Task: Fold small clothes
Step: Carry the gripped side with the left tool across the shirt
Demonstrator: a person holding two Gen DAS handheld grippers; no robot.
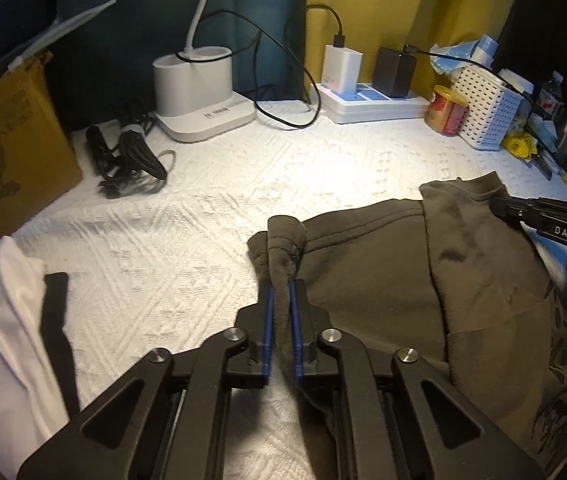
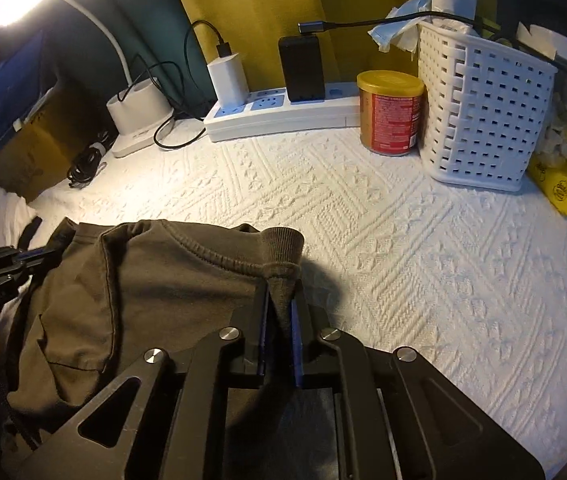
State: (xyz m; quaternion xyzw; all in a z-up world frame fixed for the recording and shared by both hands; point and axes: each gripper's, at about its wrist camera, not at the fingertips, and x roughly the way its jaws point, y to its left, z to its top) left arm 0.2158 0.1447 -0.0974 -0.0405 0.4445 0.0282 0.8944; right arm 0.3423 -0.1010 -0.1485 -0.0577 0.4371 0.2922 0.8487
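With the left gripper (image 1: 281,284) pinching a bunched edge of the olive-green T-shirt (image 1: 383,280) at lower centre and the right gripper (image 2: 281,300) clamped narrowly on its ribbed collar (image 2: 279,240), either thin pinch could slip if pulled unevenly, spoiling the fold

Before you on the white textured bench cover (image 2: 403,240): olive cotton T-shirt (image 1: 383,280), nearest. Behind it, along the back edge, left to right: white lamp base (image 1: 199,92), white power strip (image 2: 283,116), red tin can (image 2: 391,114), white perforated plastic basket (image 2: 479,112).
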